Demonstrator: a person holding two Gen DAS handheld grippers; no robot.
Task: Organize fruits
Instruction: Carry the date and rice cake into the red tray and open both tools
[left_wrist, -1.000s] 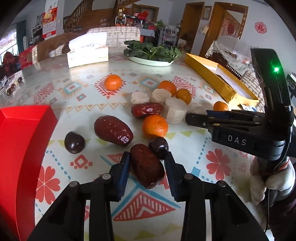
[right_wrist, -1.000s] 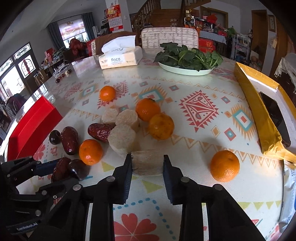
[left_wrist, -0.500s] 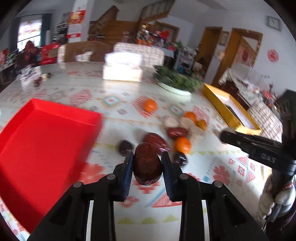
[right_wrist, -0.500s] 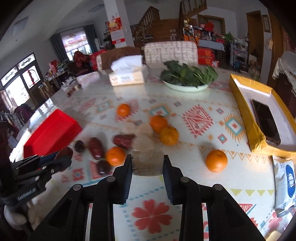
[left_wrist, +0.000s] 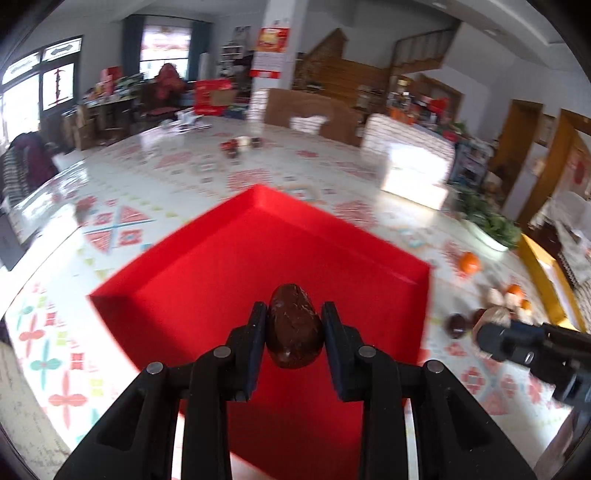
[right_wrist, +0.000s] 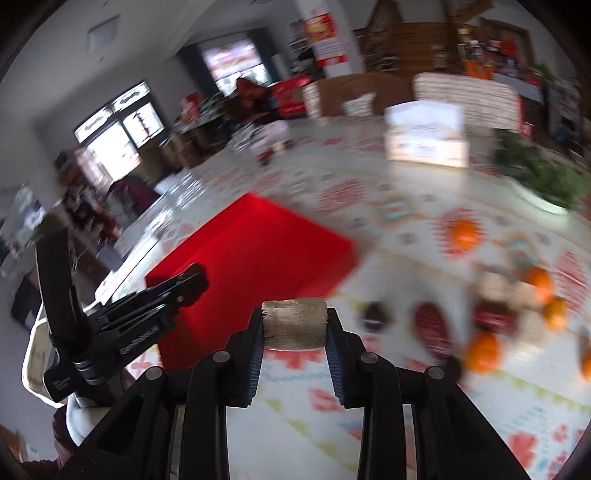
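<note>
Left gripper (left_wrist: 294, 325) clenched on a dark red date (left_wrist: 293, 326), held over the red tray (left_wrist: 207, 273). Right gripper (right_wrist: 294, 326) grasping a pale cylindrical chunk (right_wrist: 294, 324), just right of the tray's near corner. Remaining oranges (right_wrist: 463, 233), dates and chunks lie on the patterned tablecloth (right_wrist: 388, 417) right of the tray.

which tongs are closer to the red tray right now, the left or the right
Left. The left tongs, shut on a dark red date, hang over the red tray; the right tongs, gripping a pale chunk, are beside it.
</note>
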